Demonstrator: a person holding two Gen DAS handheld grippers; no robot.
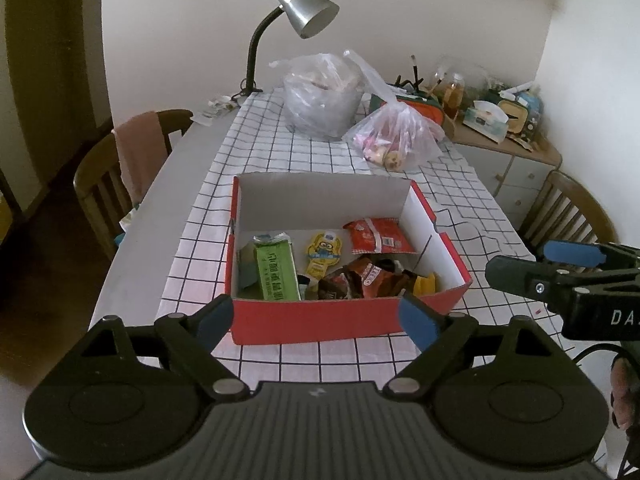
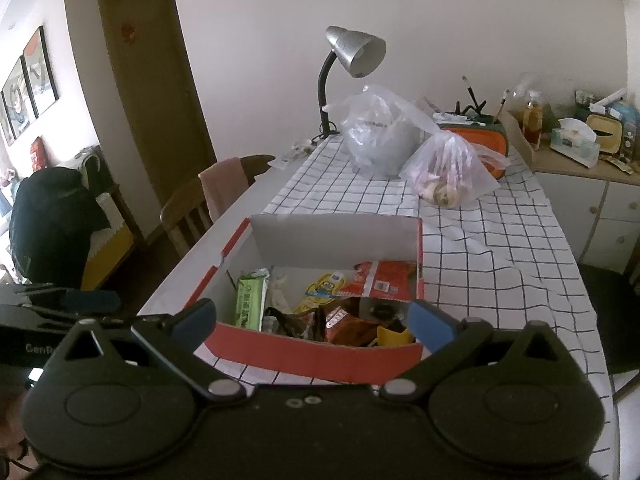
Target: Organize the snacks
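Both the left gripper (image 1: 316,318) and right gripper (image 2: 314,320) hover spread and empty before the red box (image 1: 320,322) of snacks at 12 o'clock on the checked surface (image 1: 460,208), so approach each packet squarely.

The right gripper (image 2: 314,322) fills the lower part of the view with its jaws spread wide and nothing between the blue pads (image 2: 430,326). Beyond them, a red cardboard box (image 2: 316,354) with a white interior sits open on a checked tablecloth (image 2: 500,248). The box contains a green packet (image 2: 251,300), a yellow cartoon-printed pouch (image 2: 324,289), a red packet (image 2: 382,280) and several brown wrappers (image 2: 340,326), possibly overlapping; their edges are hard to separate. Behind the box stand two clear plastic bags (image 2: 380,140) and a silver desk lamp (image 2: 354,52). The left gripper (image 2: 86,300) shows at the left edge.
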